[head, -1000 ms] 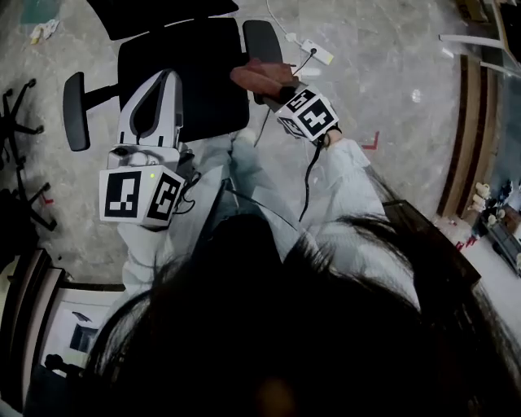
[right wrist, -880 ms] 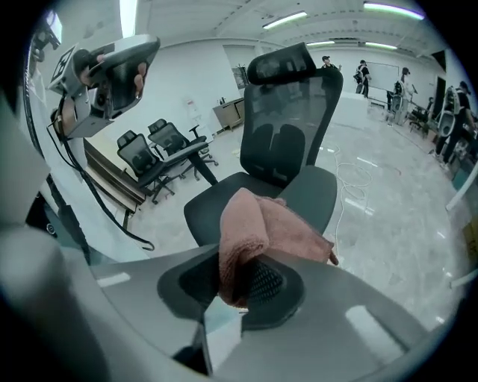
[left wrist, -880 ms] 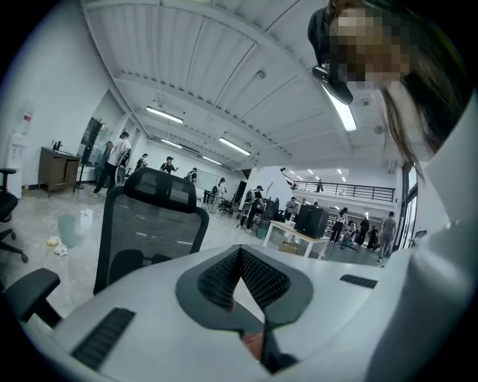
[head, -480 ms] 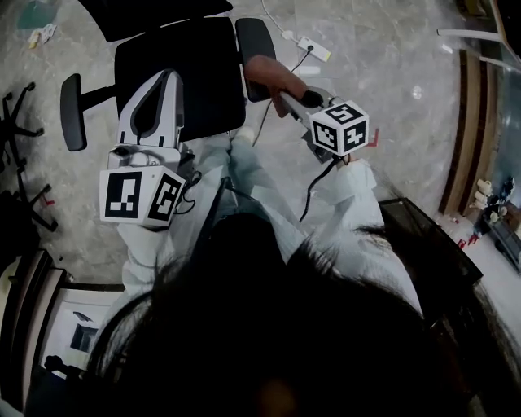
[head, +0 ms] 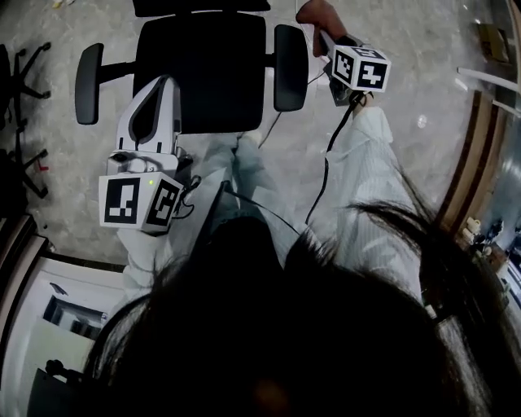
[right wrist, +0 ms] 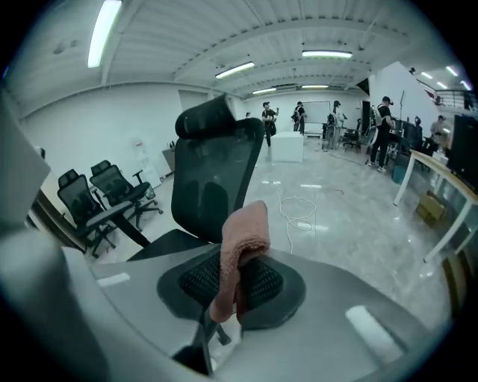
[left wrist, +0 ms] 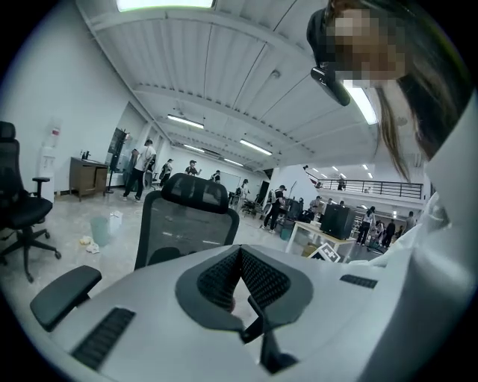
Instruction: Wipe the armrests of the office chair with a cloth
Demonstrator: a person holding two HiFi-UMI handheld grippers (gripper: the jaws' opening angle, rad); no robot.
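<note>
Right tongs clamped on pink cloth, near chair armrest, left tongs closed, empty

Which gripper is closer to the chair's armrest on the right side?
Right. The right gripper, holding the cloth, is just outside that armrest; the left gripper is over the other side of the seat.

- Glossy grey marble floor ahead of the right claw.
- Spare black chairs to its left, against a white wall.
- White table to its right.
- Strip lights overhead.
</note>
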